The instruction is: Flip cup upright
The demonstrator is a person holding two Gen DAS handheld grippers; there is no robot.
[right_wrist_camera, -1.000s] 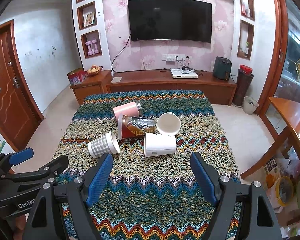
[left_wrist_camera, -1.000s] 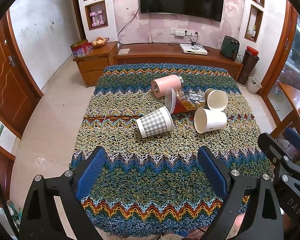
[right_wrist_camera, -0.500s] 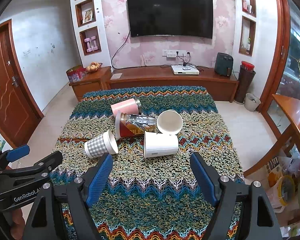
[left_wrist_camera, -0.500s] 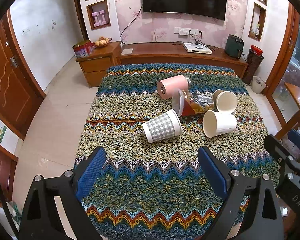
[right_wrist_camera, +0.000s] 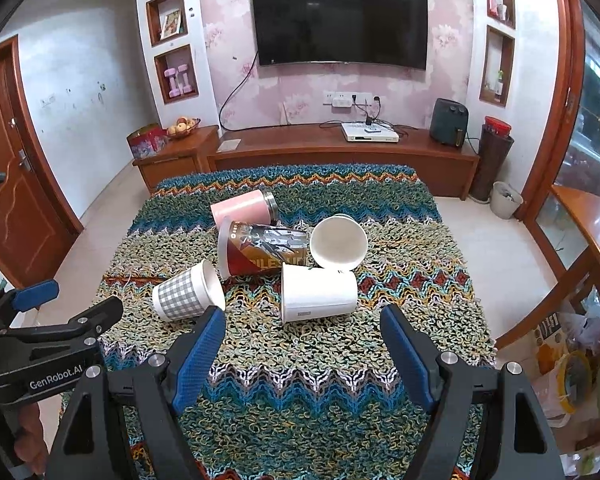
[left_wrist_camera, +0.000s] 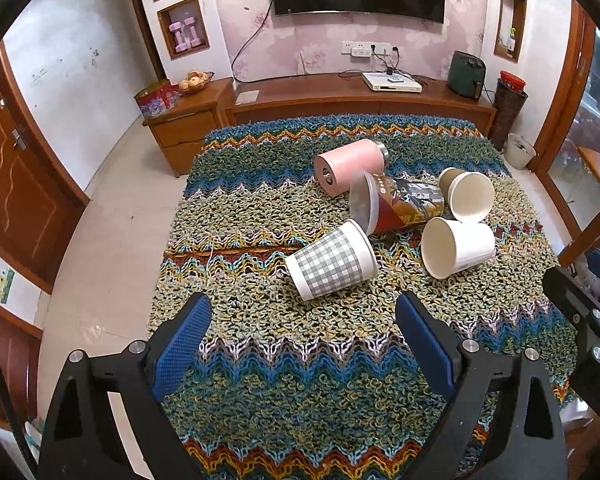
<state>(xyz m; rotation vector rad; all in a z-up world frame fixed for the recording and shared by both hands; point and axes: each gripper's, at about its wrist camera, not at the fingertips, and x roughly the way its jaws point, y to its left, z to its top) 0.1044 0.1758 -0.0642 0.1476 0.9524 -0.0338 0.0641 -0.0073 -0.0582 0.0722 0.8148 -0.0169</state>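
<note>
Several cups lie on their sides on a knitted zigzag cloth [left_wrist_camera: 300, 380] [right_wrist_camera: 300, 392]. A grey checked cup [left_wrist_camera: 332, 265] [right_wrist_camera: 185, 295] lies nearest the left gripper. A white cup [left_wrist_camera: 458, 251] [right_wrist_camera: 318, 293] lies nearest the right gripper. Behind them lie a red-brown printed cup [left_wrist_camera: 400, 206] [right_wrist_camera: 260, 247], a pink tumbler [left_wrist_camera: 350, 165] [right_wrist_camera: 244, 210] and a brown-sided cup with its white mouth showing [left_wrist_camera: 466, 196] [right_wrist_camera: 339, 243]. My left gripper [left_wrist_camera: 304, 320] is open and empty, short of the checked cup. My right gripper [right_wrist_camera: 303, 330] is open and empty, just short of the white cup.
A wooden TV cabinet [right_wrist_camera: 340, 152] and a side cabinet [left_wrist_camera: 184, 124] stand beyond the table's far edge. Tiled floor [left_wrist_camera: 112, 240] lies to the left. A wooden table edge [right_wrist_camera: 588, 220] is at the right. The left gripper's body [right_wrist_camera: 40, 352] shows at the right wrist view's left.
Both grippers have moved forward toward the cups, which now look larger and closer. The cups have not moved. Both jaws stay open.
</note>
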